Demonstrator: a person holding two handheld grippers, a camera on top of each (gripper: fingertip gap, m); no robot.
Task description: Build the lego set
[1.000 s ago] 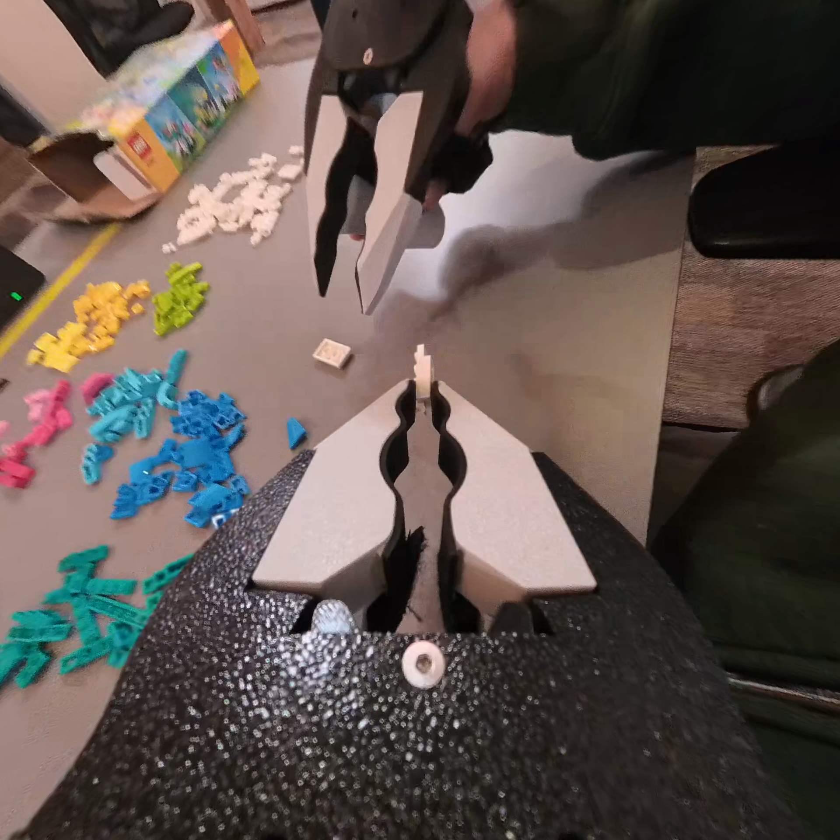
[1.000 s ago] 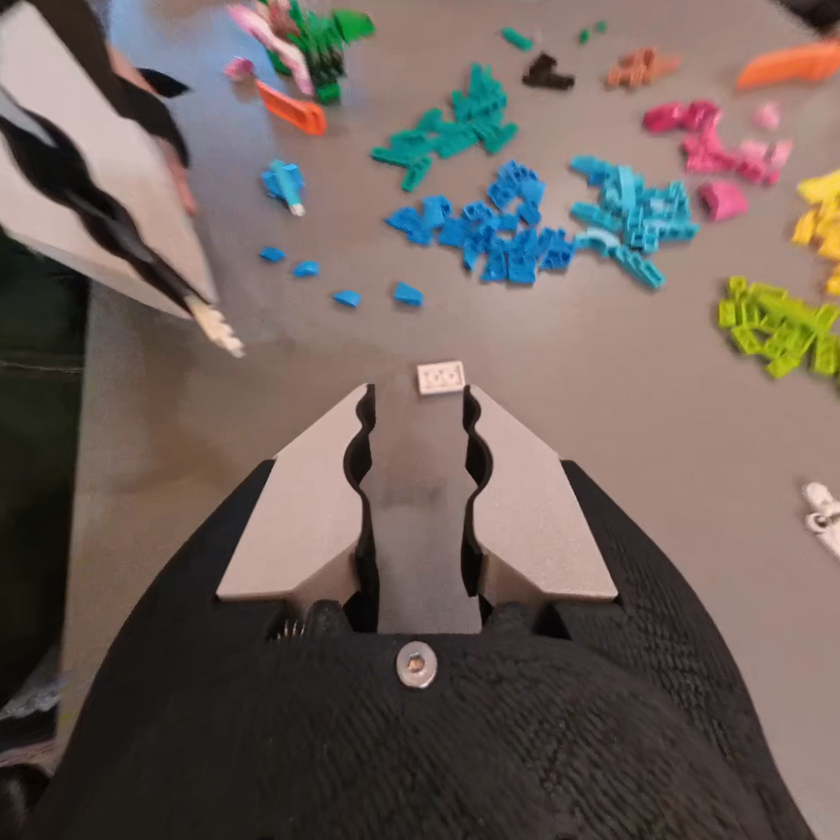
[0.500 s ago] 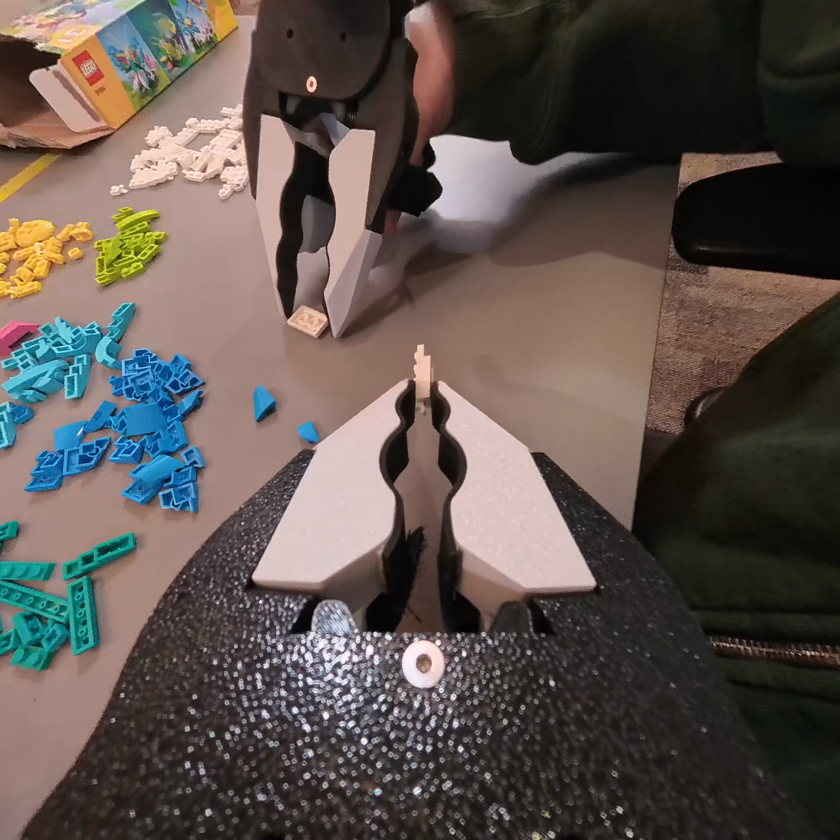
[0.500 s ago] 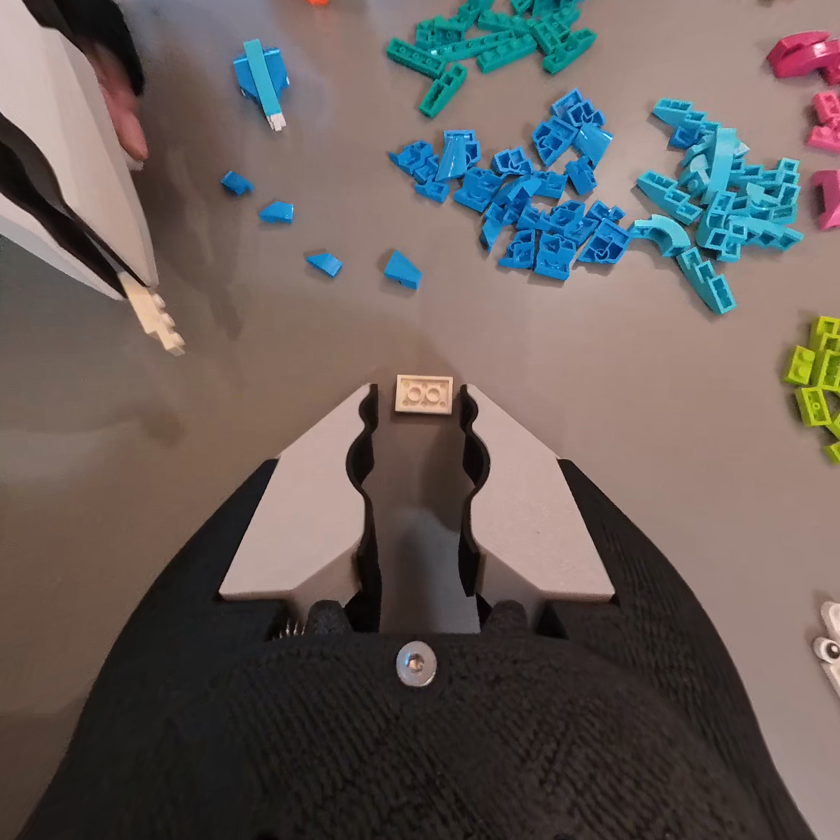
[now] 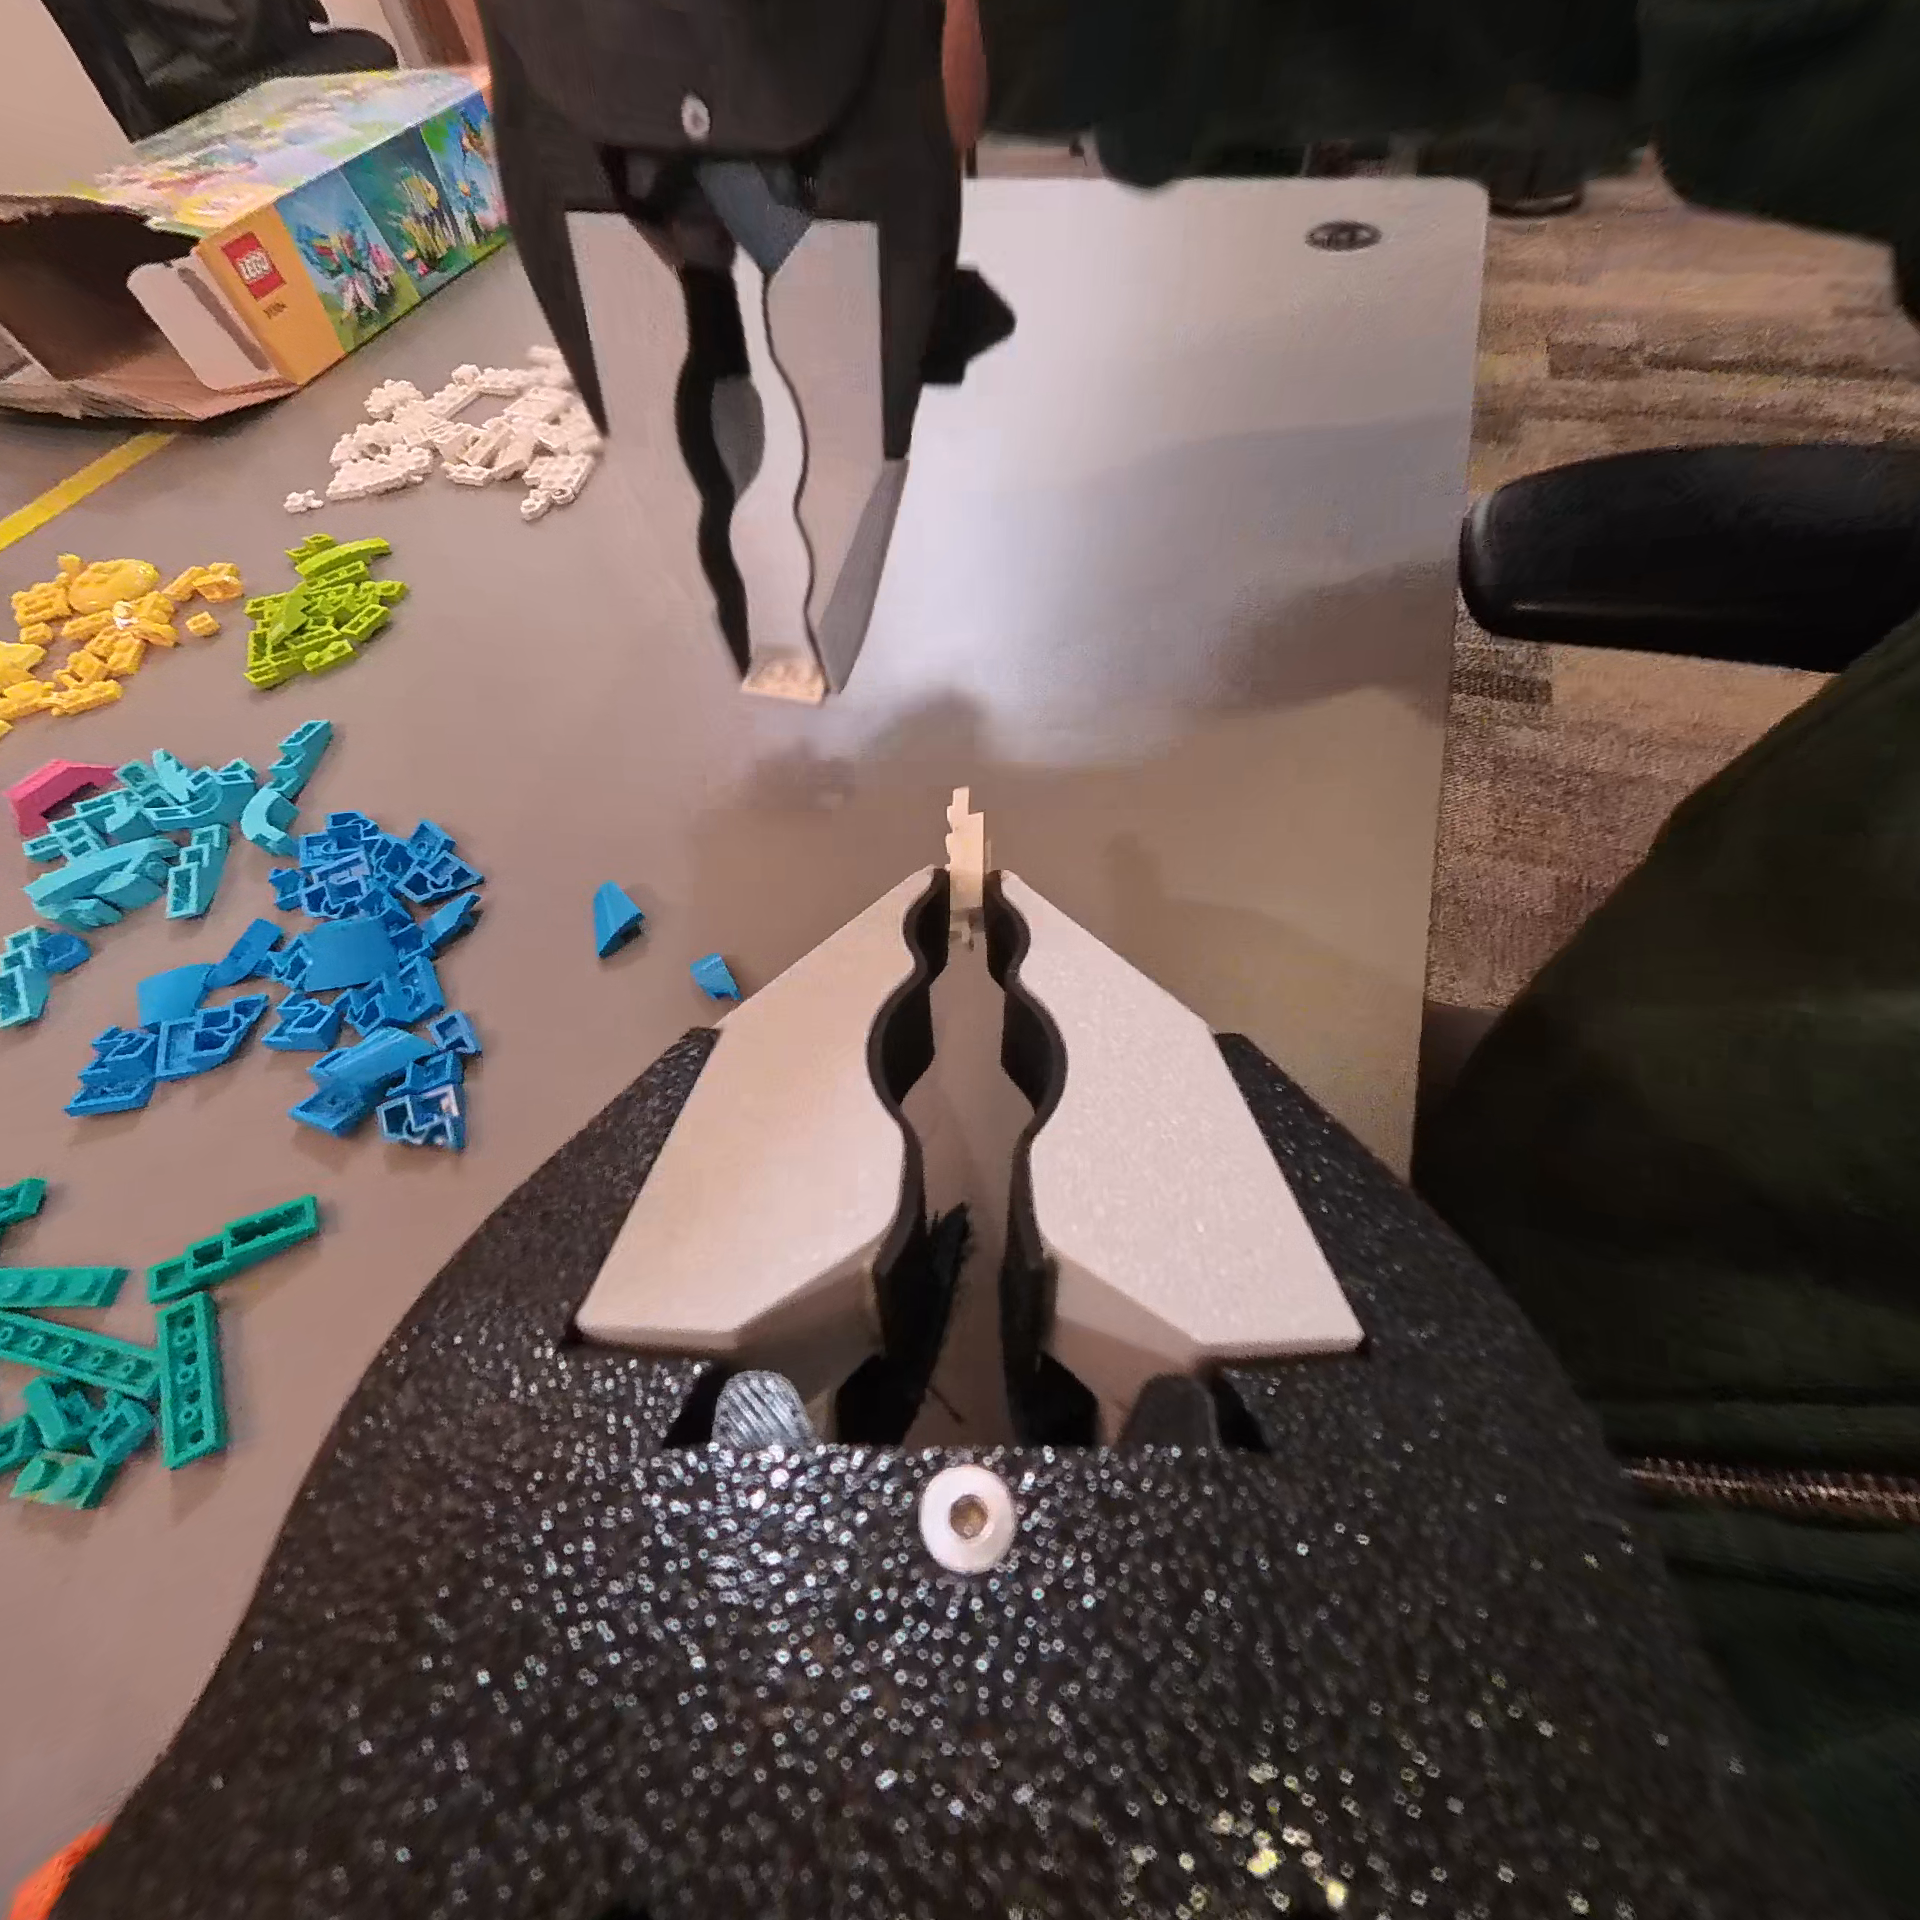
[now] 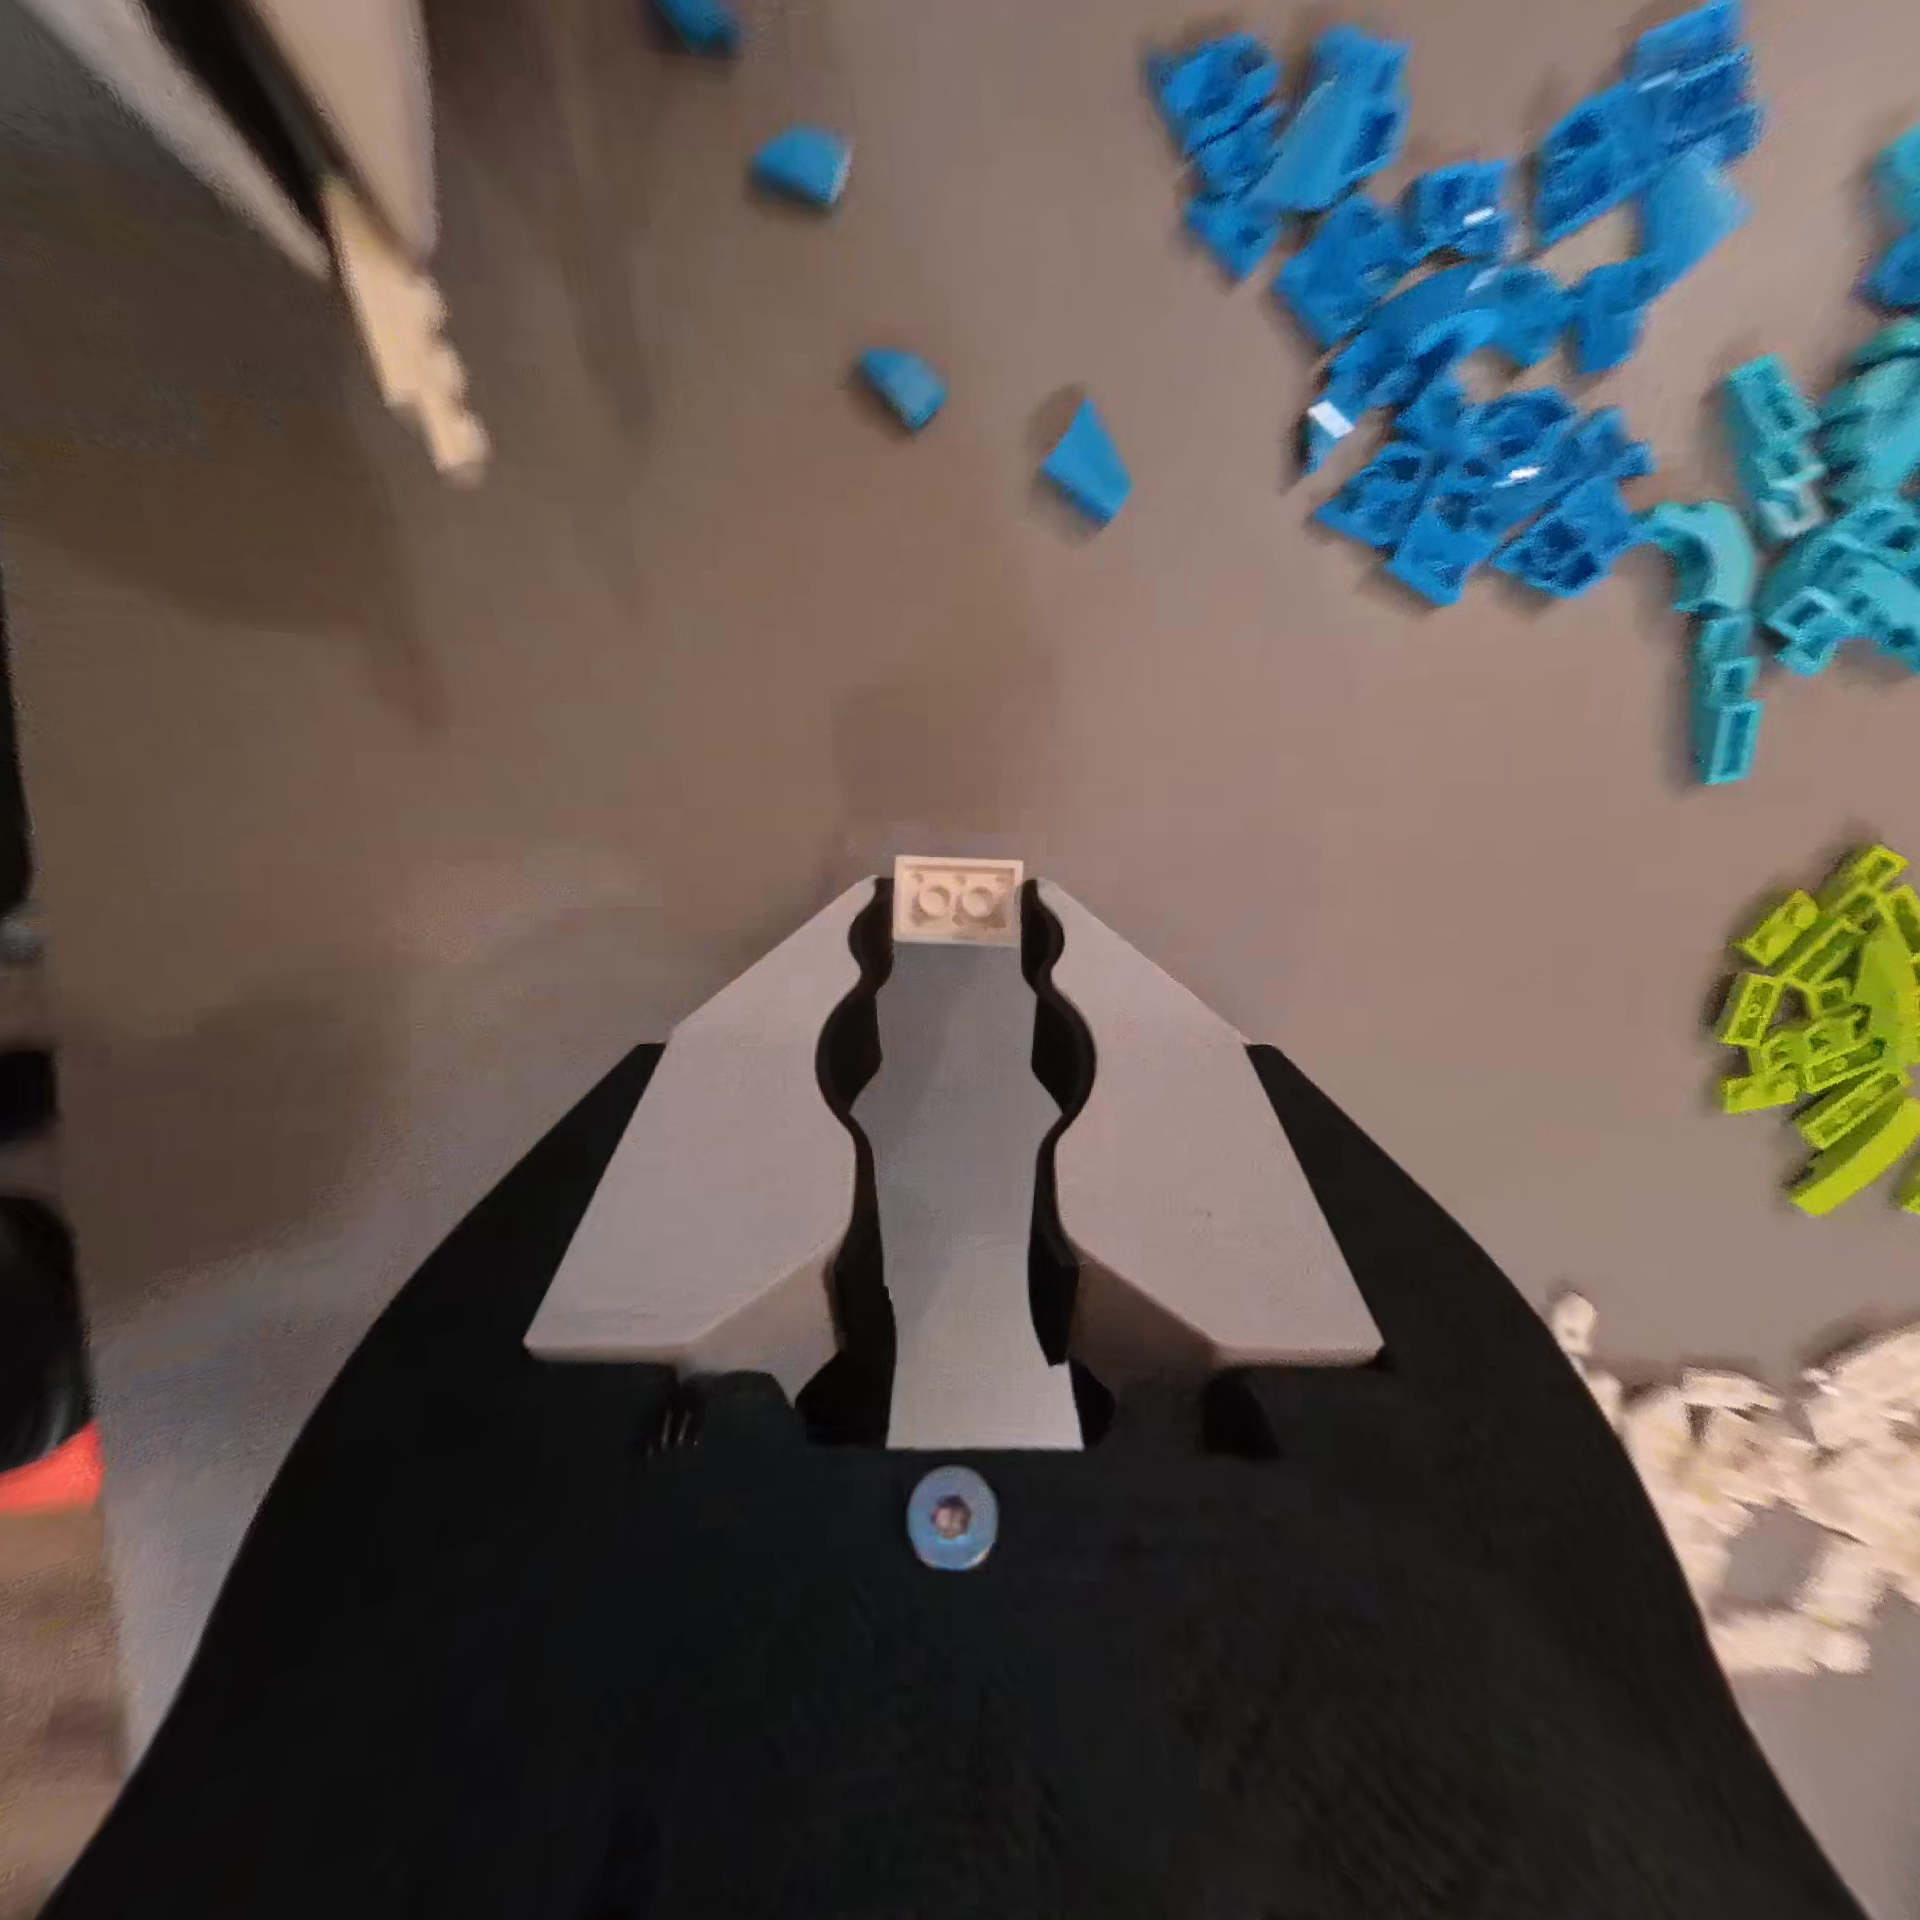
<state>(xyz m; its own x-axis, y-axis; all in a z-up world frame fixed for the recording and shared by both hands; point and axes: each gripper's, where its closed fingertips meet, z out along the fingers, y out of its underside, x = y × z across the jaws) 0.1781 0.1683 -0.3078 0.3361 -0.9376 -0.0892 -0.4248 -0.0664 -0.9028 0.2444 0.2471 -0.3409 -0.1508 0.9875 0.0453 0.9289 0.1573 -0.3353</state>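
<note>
My left gripper (image 5: 966, 883) is shut on a small white stepped lego piece (image 5: 966, 847) that sticks up from its tips, held above the grey table (image 5: 1143, 623). My right gripper (image 6: 958, 894) is shut on a small white two-stud plate (image 6: 958, 900) and holds it off the table. In the left wrist view the right gripper (image 5: 790, 665) hangs ahead and to the left, tips down, with the white plate (image 5: 784, 677) between them. In the right wrist view the left gripper's white piece (image 6: 421, 343) shows blurred at the upper left.
Sorted lego piles lie on the table: blue (image 5: 312, 997), light blue (image 5: 156, 842), teal (image 5: 114, 1351), lime (image 5: 312, 613), yellow (image 5: 94, 623), white (image 5: 468, 436). An open lego box (image 5: 291, 260) stands at the back left. The table edge (image 5: 1444, 727), a chair (image 5: 1704, 561) and a dark green sleeve are at right. Spacing between my two grippers at the tips: around 12 cm.
My right gripper has closed on the white plate that lay on the table and lifted it. My left gripper has kept its hold on the stepped white piece.
</note>
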